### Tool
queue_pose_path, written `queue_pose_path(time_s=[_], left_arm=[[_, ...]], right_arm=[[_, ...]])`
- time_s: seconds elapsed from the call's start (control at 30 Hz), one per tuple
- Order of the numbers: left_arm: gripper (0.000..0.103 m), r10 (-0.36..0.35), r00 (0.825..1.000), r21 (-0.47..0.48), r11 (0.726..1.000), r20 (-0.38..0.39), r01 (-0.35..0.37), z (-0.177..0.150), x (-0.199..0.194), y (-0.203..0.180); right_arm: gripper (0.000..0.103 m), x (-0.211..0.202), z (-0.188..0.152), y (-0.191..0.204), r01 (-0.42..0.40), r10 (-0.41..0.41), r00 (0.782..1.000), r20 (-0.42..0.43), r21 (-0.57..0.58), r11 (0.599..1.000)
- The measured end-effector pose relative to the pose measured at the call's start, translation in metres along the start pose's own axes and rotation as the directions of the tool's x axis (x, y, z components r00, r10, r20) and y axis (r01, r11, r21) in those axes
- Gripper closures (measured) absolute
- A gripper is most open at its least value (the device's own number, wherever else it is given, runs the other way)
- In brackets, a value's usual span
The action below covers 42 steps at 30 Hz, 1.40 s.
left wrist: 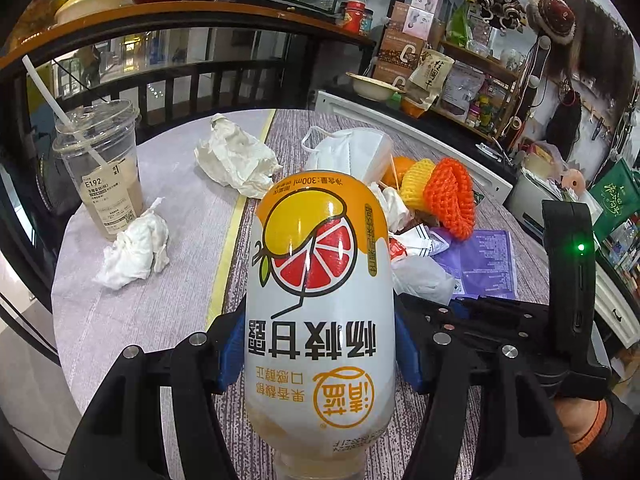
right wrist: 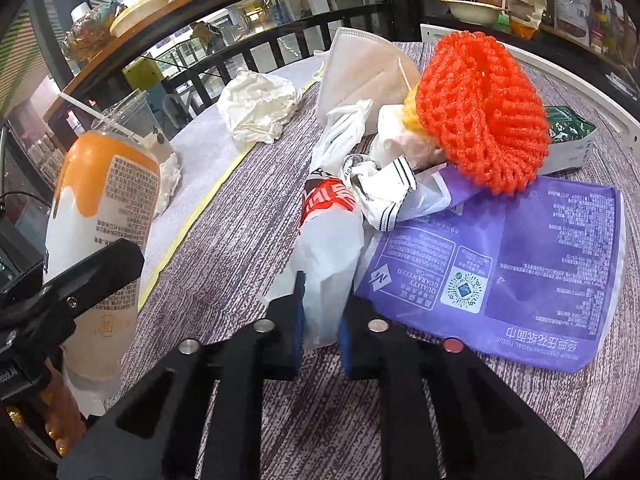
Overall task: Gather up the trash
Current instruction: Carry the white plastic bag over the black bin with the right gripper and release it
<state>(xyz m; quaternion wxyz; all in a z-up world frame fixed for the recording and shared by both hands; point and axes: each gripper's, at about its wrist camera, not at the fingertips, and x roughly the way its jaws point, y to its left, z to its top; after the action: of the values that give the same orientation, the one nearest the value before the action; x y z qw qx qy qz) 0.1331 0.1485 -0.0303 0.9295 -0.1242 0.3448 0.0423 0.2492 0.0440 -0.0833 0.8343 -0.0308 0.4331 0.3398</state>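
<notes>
My left gripper (left wrist: 318,344) is shut on a white and orange drink bottle (left wrist: 318,292), held above the table with its cap toward the camera; the bottle also shows in the right wrist view (right wrist: 104,224). My right gripper (right wrist: 322,316) is shut on a white plastic bag (right wrist: 328,256) with red print, part of a trash pile. The pile holds an orange foam fruit net (right wrist: 484,112), a white face mask (right wrist: 360,76), a purple tissue packet (right wrist: 520,264) and crumpled wrappers.
A plastic cup with a straw (left wrist: 104,168) stands at the table's left edge. Two crumpled tissues (left wrist: 136,248) (left wrist: 236,156) lie on the pale cloth. A railing and shelves of goods stand behind the table. A green packet (right wrist: 568,128) lies at the far right.
</notes>
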Motion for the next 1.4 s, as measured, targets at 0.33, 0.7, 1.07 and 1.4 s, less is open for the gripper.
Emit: queue_pose_path(time_s=[0.33,0.7,1.07,1.4], left_arm=[[0.043,-0.004,1.000,0.022,1.000,0.023,0.004,-0.002,-0.003,-0.006],[0.043,-0.034,0.997,0.096,0.995,0.075,0.027,-0.009,-0.026,-0.035],[0.042,-0.151,0.986,0.224,0.966,0.066,0.133,-0.016,-0.039,-0.101],[0.042,-0.262,0.965,0.294,0.922,-0.006,0.252,-0.027,-0.030,-0.177]], right_arm=[[0.100,-0.049,-0.017,0.017,0.019,-0.008,0.995,0.096,-0.122,0.992],[0.100,-0.117,-0.047,0.000,0.094,-0.062,0.969,0.238,-0.125,0.988],[0.100,-0.184,-0.086,-0.053,0.173,-0.163,0.925,0.342,0.003,0.985],[0.100,-0.234,-0.144,-0.139,0.251,-0.319,0.879,0.354,0.225,0.942]])
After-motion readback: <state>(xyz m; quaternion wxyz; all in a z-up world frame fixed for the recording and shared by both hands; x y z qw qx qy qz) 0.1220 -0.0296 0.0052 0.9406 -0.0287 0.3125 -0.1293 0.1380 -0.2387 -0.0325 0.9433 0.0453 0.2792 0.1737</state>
